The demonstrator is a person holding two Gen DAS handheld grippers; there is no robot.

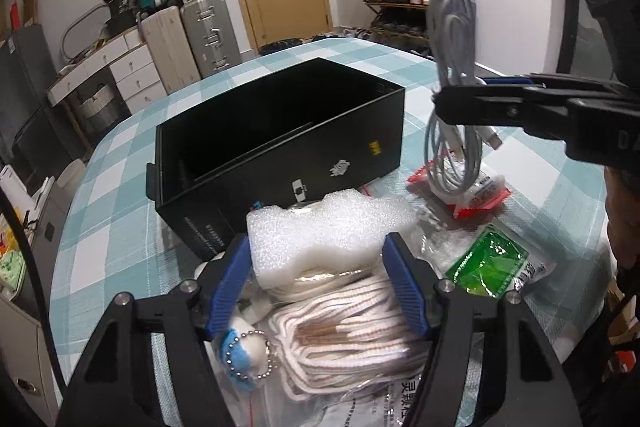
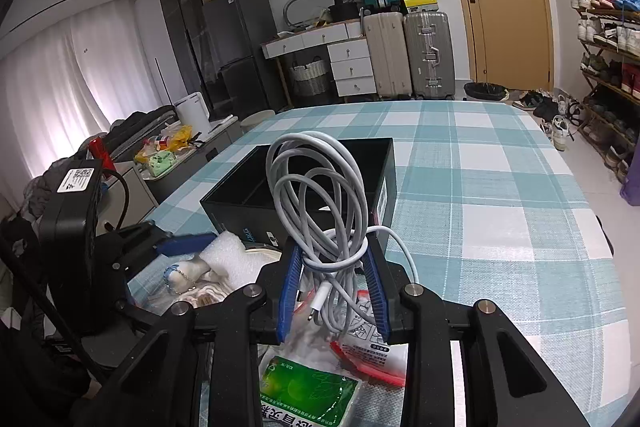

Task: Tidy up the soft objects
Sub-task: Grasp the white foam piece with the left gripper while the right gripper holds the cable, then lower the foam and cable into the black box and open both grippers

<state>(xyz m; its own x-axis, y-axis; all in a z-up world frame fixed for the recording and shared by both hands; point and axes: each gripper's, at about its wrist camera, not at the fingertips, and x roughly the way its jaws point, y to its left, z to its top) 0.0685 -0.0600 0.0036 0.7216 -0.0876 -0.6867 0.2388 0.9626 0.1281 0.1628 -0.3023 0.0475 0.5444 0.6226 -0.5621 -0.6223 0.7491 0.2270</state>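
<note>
- While clamped between its blue pads, the right gripper (image 2: 332,259) holds the coiled grey cable (image 2: 320,187) above the table (image 2: 500,187), near the black box (image 2: 384,167).
- Left gripper (image 1: 316,279): jaws apart, straddling white foam (image 1: 320,227) and folded cloth (image 1: 344,327).

Teal-and-white checked table (image 1: 120,227), round at its far edge. Standing ahead of the left fingers: open black box (image 1: 280,147). Lying between those fingers, on the cloth: white foam sheet (image 1: 320,227) over a clear bag of striped laces (image 1: 352,347). Right of the left fingers: green packet (image 1: 488,263); beyond it, red-edged packet (image 1: 480,195).
</note>
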